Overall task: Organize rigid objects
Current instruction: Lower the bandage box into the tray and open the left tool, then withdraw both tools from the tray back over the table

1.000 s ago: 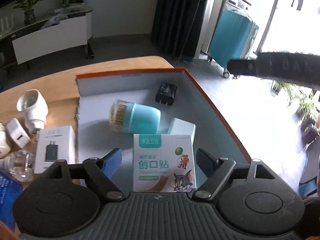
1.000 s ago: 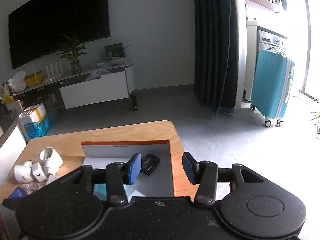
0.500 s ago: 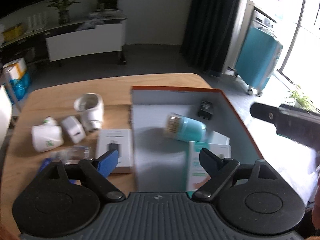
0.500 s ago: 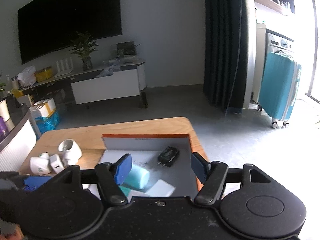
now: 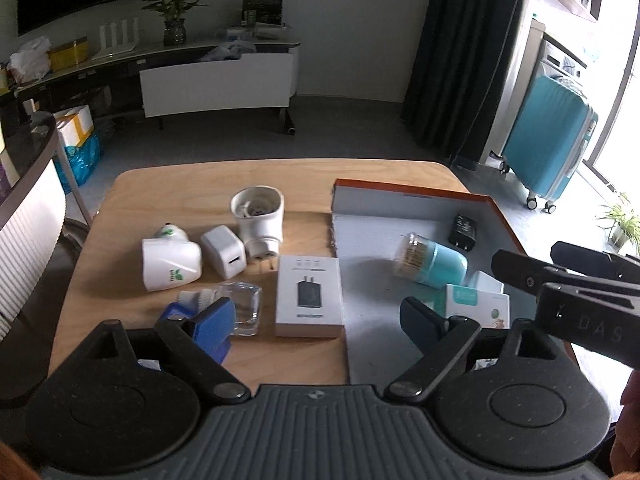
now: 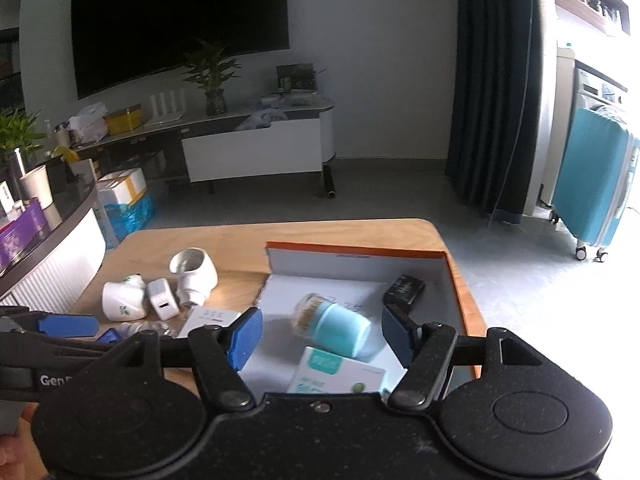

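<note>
Two grippers, left gripper (image 5: pixel 316 316) and right gripper (image 6: pixel 320 334), above the table (image 5: pixel 200 184), jaws wide, empty.

Teal jar (image 5: pixel 432 262) sideways in box (image 5: pixel 408 192)

The light wooden table (image 5: pixel 192 184) looks smooth and matt. The orange-edged cardboard box (image 5: pixel 404 194) has matt grey walls. The clear glass jar (image 5: pixel 244 308) is glossy.

Three white plugs (image 5: pixel 222 255), two cartons (image 5: pixel 309 296)
</note>
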Tool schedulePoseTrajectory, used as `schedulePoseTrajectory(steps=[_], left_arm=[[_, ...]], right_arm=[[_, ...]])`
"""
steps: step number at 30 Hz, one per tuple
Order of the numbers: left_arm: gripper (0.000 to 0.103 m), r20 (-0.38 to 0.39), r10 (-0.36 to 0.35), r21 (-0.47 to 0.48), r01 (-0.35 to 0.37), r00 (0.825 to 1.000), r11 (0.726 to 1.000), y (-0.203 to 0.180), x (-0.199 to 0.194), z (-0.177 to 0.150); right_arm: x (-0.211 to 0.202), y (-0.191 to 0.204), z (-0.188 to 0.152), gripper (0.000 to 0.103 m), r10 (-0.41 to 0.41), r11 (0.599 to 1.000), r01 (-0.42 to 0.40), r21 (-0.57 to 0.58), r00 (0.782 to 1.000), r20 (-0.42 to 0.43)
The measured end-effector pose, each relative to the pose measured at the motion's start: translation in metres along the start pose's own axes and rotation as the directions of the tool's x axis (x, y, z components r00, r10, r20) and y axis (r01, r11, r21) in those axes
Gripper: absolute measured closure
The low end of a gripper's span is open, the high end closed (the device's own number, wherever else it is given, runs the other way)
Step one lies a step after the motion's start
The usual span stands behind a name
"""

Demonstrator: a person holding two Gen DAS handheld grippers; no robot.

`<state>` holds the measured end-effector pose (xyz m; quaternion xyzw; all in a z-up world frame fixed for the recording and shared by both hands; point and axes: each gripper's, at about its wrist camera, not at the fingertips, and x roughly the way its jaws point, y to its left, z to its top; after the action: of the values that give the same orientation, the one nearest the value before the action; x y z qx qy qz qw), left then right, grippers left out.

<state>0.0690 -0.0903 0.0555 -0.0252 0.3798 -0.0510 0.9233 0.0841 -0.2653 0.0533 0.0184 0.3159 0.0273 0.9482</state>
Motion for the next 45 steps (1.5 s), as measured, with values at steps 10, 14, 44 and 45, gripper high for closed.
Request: schedulePoseTrajectory(steps=[10, 14, 44, 45], left_arm=[[0.012, 0.002, 0.027, -0.035, -0.026, 1.000, 0.999, 0.023, -0.007, -0.005], [0.012, 0.004, 0.032, -0.050, -0.032, 0.999, 0.998, 0.031, -0.009, -0.006], [0.007, -0.021, 0.054, -0.093, -0.056, 0.998, 0.994, 0.099, -0.001, -0.041], [0.007, -0.025, 0.058, -0.077, -0.060, 0.998, 0.995, 0.099, 0.002, -0.042]], right_arm=[[0.006, 0.025, -0.004, 0.024, 0.040, 0.999, -0.041, -0.027, 0.999, -0.021], [0.006, 0.033, -0.004, 0.024, 0.052, 0.998, -0.053, -0.042, 0.998, -0.026], [0.024, 0.071, -0.028, 0.024, 0.146, 0.987, -0.152, -0.050, 0.984, -0.103], [0.024, 0.069, -0.029, 0.024, 0.145, 0.988, -0.150, -0.048, 0.984, -0.105]])
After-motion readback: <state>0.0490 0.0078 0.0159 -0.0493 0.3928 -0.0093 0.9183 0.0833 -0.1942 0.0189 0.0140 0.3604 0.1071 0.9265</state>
